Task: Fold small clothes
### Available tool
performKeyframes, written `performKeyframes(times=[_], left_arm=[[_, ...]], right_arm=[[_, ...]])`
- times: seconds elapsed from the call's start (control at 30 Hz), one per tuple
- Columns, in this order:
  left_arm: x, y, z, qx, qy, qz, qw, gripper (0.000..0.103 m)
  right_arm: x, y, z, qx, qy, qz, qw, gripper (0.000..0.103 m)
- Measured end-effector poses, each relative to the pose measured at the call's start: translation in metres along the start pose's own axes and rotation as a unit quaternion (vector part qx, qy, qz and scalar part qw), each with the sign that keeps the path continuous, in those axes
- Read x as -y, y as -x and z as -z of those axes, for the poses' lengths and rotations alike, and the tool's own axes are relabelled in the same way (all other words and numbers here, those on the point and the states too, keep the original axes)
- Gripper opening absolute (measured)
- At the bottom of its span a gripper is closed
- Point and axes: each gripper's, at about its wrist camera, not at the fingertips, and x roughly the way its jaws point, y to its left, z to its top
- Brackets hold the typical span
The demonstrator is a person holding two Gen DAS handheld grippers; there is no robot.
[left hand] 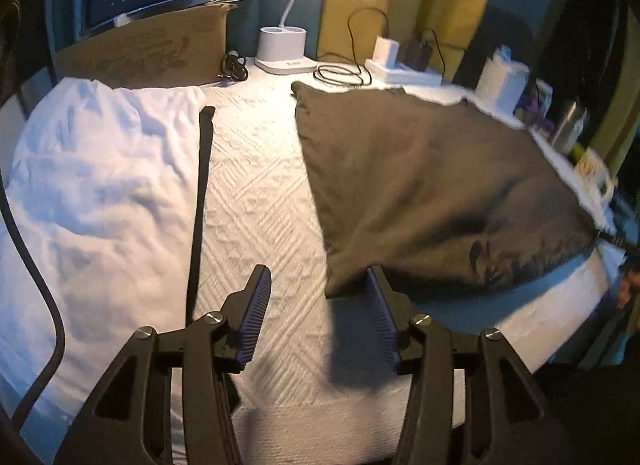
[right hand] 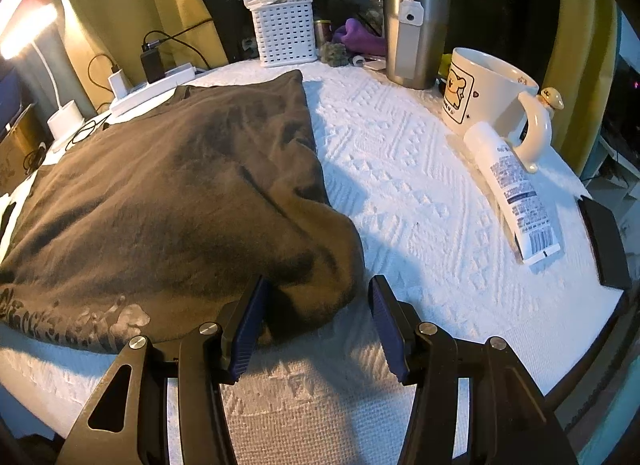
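A dark brown T-shirt (left hand: pixel 432 185) lies spread on the white textured table cover (left hand: pixel 260 193). It also shows in the right wrist view (right hand: pixel 168 201), with a faded print near its front edge. My left gripper (left hand: pixel 318 285) is open and empty, over the bare cover at the shirt's near left corner. My right gripper (right hand: pixel 318 297) is open, its jaws on either side of the shirt's bunched near right corner, not closed on it. A white garment (left hand: pixel 100 193) with a black strip (left hand: pixel 202 201) along its edge lies to the left.
At the back stand a cardboard box (left hand: pixel 152 49), a white lamp base (left hand: pixel 280 51), chargers and cables (left hand: pixel 400 61). On the right are a white basket (right hand: pixel 284 31), a steel tumbler (right hand: pixel 416 33), a cartoon mug (right hand: pixel 492 93), a white tube (right hand: pixel 516 193) and a black block (right hand: pixel 608 241).
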Motion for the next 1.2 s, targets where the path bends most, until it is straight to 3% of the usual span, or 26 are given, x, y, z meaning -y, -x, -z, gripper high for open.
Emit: performKeyframes(times=[0.13,0.43,0.63,0.77,0.97,1.2], left_arm=[[0.012,-0.006,-0.021,0.012,0.023,0.032,0.9991,0.049],[0.076,-0.047,-0.061,-0.007,-0.03,0.078,0.9965,0.049],[0.086,-0.083,-0.065,-0.049,-0.036,0.064,0.9961,0.049],[0.076,-0.094,-0.061,-0.065,-0.032,0.034,0.9968,0.049],[0.069,-0.085,-0.065,-0.058,-0.026,0.029,0.9976,0.049],[0.085,-0.064,-0.075,-0.017,-0.054,0.032,0.9978,0.049]], right_arm=[[0.002,0.004,-0.01,0.006,0.002,0.001,1.0,0.055],[0.0,-0.005,-0.027,0.011,0.0,-0.011,1.0,0.055],[0.005,-0.024,-0.028,-0.007,-0.003,-0.002,1.0,0.055],[0.009,-0.025,-0.028,0.001,0.002,-0.001,1.0,0.055],[0.01,-0.023,-0.027,0.0,-0.002,-0.004,1.0,0.055],[0.017,-0.003,-0.024,0.013,-0.017,-0.01,1.0,0.057]])
